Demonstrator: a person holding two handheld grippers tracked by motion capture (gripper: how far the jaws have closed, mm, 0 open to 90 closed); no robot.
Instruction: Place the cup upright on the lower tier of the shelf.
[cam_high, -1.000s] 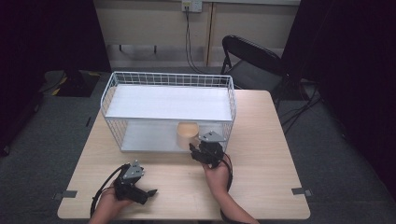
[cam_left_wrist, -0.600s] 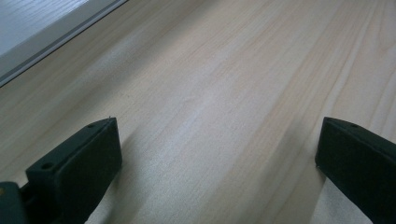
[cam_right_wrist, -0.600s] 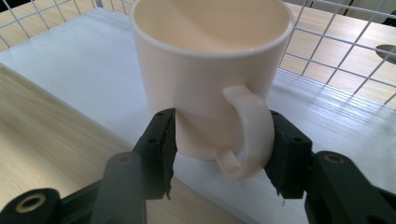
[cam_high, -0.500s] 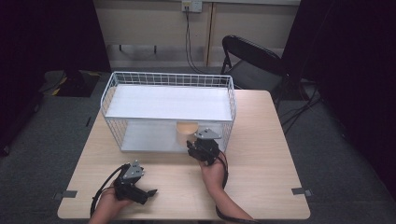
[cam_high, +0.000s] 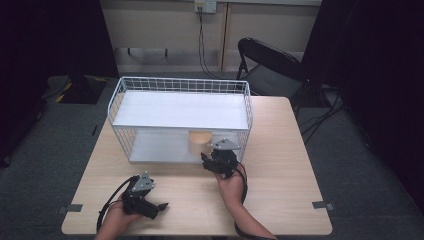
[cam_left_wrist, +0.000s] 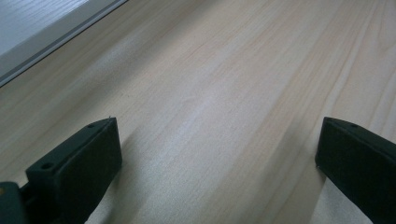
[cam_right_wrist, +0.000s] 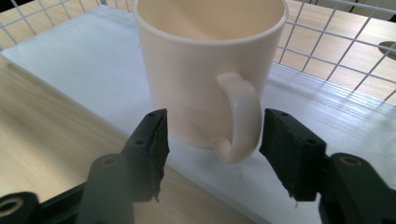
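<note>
I note the right gripper (cam_right_wrist: 212, 140) with jaws just opened, clear either side of the cream mug's (cam_right_wrist: 210, 70) handle at the rack shelf's (cam_right_wrist: 70, 70) front edge, while the left gripper (cam_left_wrist: 217, 154) stands wide over bare bench (cam_left_wrist: 224, 84).

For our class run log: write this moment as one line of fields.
right claw: jaws just opened, astride mug handle, not gripping | mug: upright on lower shelf of wire rack | left claw: open over table

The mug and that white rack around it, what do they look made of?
Mug: likely glazed ceramic, though plastic is possible; cream, smooth, thick-rimmed, with a soft sheen.
Rack: thin metal wire, coated white, in a grid; its shelves look like white-painted board with faint grain.
</note>
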